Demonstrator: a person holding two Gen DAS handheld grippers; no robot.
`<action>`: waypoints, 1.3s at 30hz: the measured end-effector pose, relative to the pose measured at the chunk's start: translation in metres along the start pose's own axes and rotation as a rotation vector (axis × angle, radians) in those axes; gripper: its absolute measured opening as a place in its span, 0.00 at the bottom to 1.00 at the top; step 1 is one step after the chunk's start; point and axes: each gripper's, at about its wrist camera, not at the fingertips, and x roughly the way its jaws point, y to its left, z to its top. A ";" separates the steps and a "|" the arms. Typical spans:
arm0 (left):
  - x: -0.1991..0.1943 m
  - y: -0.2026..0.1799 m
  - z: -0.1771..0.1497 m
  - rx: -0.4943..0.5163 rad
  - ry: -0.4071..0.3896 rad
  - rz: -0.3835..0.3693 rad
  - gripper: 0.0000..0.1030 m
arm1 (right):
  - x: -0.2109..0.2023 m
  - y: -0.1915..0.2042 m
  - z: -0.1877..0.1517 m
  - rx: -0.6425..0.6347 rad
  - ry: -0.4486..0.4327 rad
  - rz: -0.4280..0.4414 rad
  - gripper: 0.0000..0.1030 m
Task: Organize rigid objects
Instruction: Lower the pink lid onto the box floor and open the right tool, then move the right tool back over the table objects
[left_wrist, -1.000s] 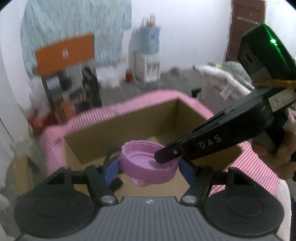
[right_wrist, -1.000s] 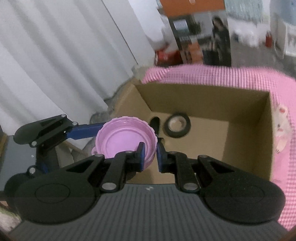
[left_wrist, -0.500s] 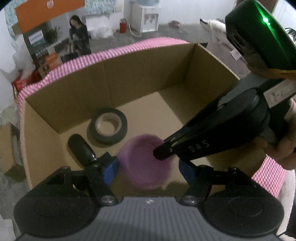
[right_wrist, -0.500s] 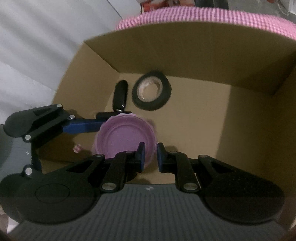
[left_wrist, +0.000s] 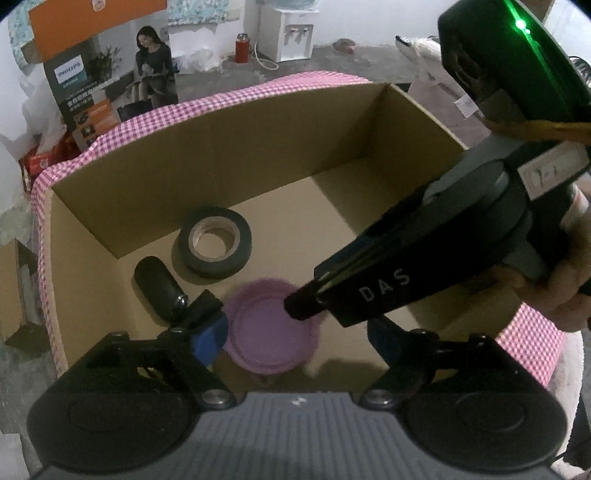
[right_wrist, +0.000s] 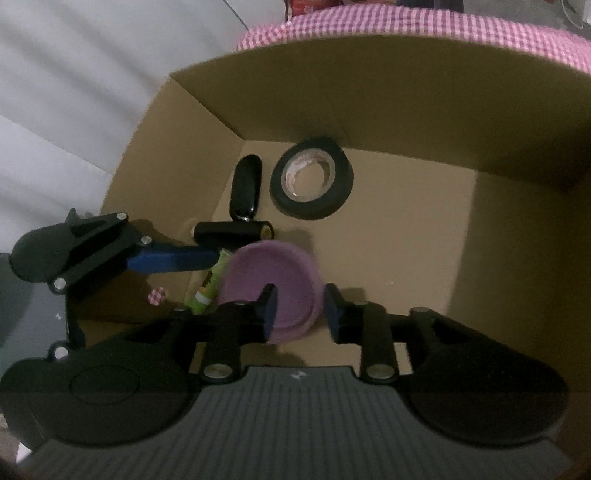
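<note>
A purple lid (left_wrist: 271, 328) (right_wrist: 269, 284) lies blurred inside the cardboard box (left_wrist: 258, 140) (right_wrist: 388, 110), near its front wall. My left gripper (left_wrist: 295, 338) is open around it, jaws apart and clear of its rim. My right gripper (right_wrist: 297, 314) is open too, its fingers spread just above the lid's near edge. The right gripper's body (left_wrist: 406, 273) crosses the left wrist view. The left gripper's blue finger (right_wrist: 170, 258) reaches in from the left in the right wrist view.
On the box floor lie a black tape roll (left_wrist: 216, 247) (right_wrist: 312, 181), a black cylinder (left_wrist: 159, 288) (right_wrist: 245, 192), a second black roll (right_wrist: 232, 230) and a green tube (right_wrist: 208, 288). Pink checkered cloth (left_wrist: 221, 99) borders the box.
Both grippers lowered over the box with the purple lid, then opened. The lid left the jaws and now sits low in the box.
</note>
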 end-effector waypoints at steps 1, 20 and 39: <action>-0.003 -0.001 -0.001 0.002 -0.008 0.001 0.82 | -0.004 0.002 -0.001 -0.004 -0.008 -0.001 0.36; -0.162 -0.035 -0.049 -0.026 -0.405 0.044 0.96 | -0.182 0.070 -0.092 -0.240 -0.485 -0.126 0.99; -0.165 -0.049 -0.185 -0.281 -0.572 0.165 1.00 | -0.190 0.130 -0.220 -0.496 -0.614 -0.424 0.99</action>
